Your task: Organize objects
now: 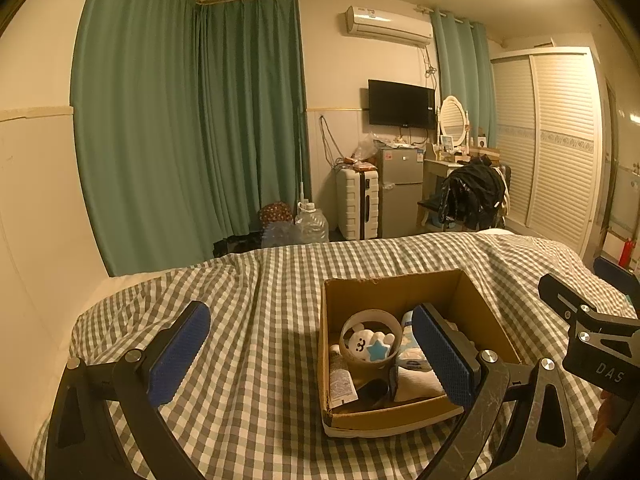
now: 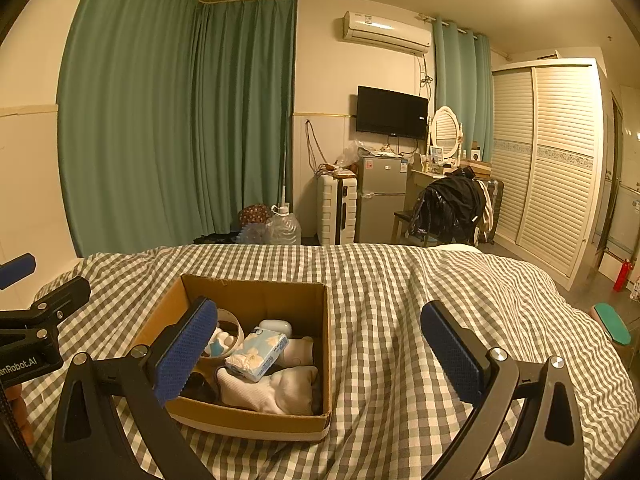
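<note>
An open cardboard box [image 1: 472, 300] [image 2: 256, 296] sits on the checked bed cover. It holds a tape roll [image 1: 370, 316] with a small white toy and blue star [image 1: 370, 346] inside, a blue-and-white tissue pack [image 2: 258, 350] [image 1: 410, 344], white socks [image 2: 272, 390] [image 1: 416, 384], a white earbud case [image 2: 276, 326], a sachet [image 1: 340, 380] and a dark object [image 1: 372, 390]. My left gripper [image 1: 310, 354] is open and empty, just left of and over the box. My right gripper [image 2: 320, 354] is open and empty, its left finger [image 2: 186, 350] over the box's left side.
The grey-and-white checked bed cover [image 1: 248, 320] [image 2: 400, 304] spreads all around the box. Beyond the bed are green curtains [image 1: 180, 120], water jugs [image 1: 312, 224], a white suitcase [image 1: 358, 204], a small fridge [image 1: 400, 192], a chair with dark clothes [image 1: 472, 196] and a slatted wardrobe [image 1: 552, 140].
</note>
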### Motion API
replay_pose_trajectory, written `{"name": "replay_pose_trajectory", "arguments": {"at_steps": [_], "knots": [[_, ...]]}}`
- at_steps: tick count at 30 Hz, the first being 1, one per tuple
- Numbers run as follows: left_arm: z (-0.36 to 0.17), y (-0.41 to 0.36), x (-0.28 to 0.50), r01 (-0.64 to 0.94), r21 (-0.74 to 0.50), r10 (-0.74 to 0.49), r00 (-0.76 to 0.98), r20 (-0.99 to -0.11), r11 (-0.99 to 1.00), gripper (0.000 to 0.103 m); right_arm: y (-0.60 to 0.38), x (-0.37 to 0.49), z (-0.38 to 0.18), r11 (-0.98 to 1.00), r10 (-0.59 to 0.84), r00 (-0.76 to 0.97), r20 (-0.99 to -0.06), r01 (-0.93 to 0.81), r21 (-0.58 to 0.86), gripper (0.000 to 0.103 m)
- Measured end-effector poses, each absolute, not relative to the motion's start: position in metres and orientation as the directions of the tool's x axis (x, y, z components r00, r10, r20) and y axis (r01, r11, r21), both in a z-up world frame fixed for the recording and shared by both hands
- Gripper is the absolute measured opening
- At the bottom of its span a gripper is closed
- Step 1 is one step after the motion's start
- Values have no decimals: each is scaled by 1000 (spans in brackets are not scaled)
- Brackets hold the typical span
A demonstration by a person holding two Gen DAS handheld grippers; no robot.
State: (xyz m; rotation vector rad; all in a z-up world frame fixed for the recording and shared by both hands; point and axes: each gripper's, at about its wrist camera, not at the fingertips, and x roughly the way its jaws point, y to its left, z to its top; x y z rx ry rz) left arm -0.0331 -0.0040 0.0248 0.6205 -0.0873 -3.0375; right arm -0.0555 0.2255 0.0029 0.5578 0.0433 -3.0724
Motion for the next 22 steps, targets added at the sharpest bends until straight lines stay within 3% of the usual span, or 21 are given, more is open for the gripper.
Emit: {"name": "replay_pose_trajectory", "arguments": {"at_steps": [22], "knots": [[24, -7, -35, 47, 56, -66, -912, -404, -997, 103, 225, -57, 1, -999, -17, -933, -359, 27, -24, 102]]}}
